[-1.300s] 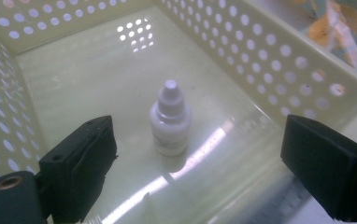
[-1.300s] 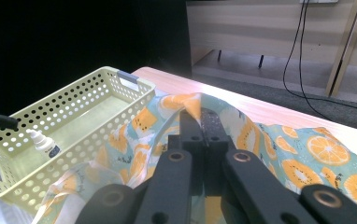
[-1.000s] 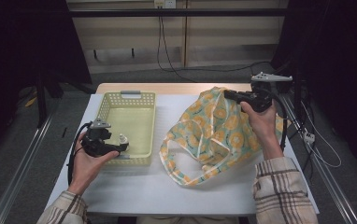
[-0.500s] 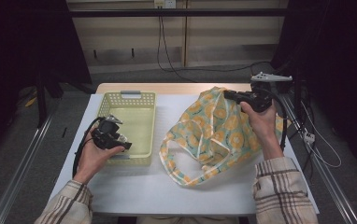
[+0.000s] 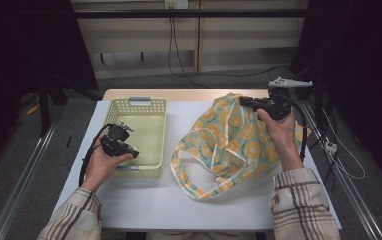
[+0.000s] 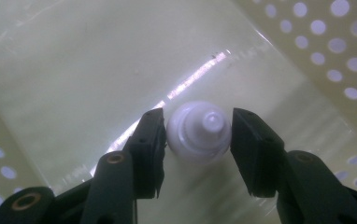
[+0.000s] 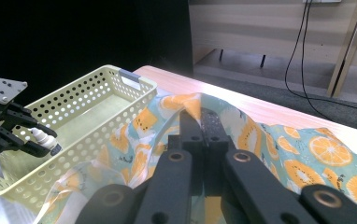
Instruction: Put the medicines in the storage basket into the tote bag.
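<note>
Left gripper (image 5: 129, 150): you hold it over the near-left part of the yellow basket (image 5: 151, 107), jaws pointing down and inward. The jaws have just been closing, with a small white bottle (image 6: 199, 132) between them.
Left gripper grip: in the left gripper view both pads flank the bottle's white cap; the left pad touches it and the right pad sits against or just beside it. You grasp the bottle.
White bottle: it lies between your left jaws, nozzle tip facing the camera. In the right gripper view it (image 7: 42, 136) juts from the left gripper (image 7: 27, 140) inside the basket, just above the floor.
Yellow basket: directly below and around your left jaws. Its perforated walls rise on both sides of the jaws, and its smooth floor lies beyond the bottle.
Right gripper (image 7: 204, 116): you hold it at the top of the fabric bag (image 5: 229, 140), jaws clenched on a fold of the bag's rim.
Fabric bag: orange-slice print on pale teal. It hangs and spreads from your right jaws toward you, and its handle loop (image 5: 189, 182) lies on the white table (image 5: 139, 200).
Basket relative to bag: the basket stands just beside the bag, on the side toward your left gripper.
</note>
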### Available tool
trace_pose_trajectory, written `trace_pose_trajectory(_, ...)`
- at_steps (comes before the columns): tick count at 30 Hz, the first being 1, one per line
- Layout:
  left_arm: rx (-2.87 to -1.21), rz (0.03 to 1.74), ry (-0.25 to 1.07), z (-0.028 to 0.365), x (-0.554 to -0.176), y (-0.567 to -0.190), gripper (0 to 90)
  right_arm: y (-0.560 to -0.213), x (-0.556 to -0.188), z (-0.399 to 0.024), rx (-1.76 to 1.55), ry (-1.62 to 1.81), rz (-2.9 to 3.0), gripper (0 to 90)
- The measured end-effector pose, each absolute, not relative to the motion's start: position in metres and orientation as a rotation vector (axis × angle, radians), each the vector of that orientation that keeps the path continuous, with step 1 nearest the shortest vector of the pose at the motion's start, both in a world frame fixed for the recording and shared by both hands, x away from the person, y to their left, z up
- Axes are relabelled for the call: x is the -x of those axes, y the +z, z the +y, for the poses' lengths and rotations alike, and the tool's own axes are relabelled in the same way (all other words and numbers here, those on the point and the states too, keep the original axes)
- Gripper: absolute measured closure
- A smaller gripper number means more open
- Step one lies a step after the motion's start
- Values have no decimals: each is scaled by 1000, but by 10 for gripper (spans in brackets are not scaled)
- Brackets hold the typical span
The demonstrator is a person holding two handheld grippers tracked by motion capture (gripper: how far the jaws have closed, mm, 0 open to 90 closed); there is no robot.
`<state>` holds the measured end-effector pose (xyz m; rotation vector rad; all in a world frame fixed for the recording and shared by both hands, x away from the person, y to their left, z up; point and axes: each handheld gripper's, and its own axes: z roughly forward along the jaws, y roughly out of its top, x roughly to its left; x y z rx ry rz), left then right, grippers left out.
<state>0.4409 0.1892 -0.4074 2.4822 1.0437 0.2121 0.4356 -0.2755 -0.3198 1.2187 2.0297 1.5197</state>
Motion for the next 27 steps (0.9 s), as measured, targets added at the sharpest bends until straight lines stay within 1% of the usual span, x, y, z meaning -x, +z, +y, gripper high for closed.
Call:
trace_pose_trajectory(2,-2486,1053,201,189,-441,-407,596,-320,-435,-276,-1221,1522,2028,900)
trace_pose_trajectory(6,-2473,1051,187,190,-441,-407,600,-320,-435,-277,-1218,1523,2025,900)
trace_pose_trajectory(8,-2468,1034,204,192,-440,-405,601,-320,-435,-277,-1220,1524,2026,900)
trace_pose_trajectory(12,-2415,1032,197,195,-438,-404,601,-320,-435,-277,-1220,1522,2027,900)
trace_pose_trajectory(17,-2321,971,233,193,-427,-391,601,-320,-435,-277,-1220,1523,2030,900)
trace_pose_trajectory(18,-2311,965,269,191,-424,-387,601,-320,-435,-277,-1222,1523,2030,900)
trace_pose_trajectory(27,-2200,857,345,183,-401,-364,602,-320,-436,-276,-1219,1521,2032,900)
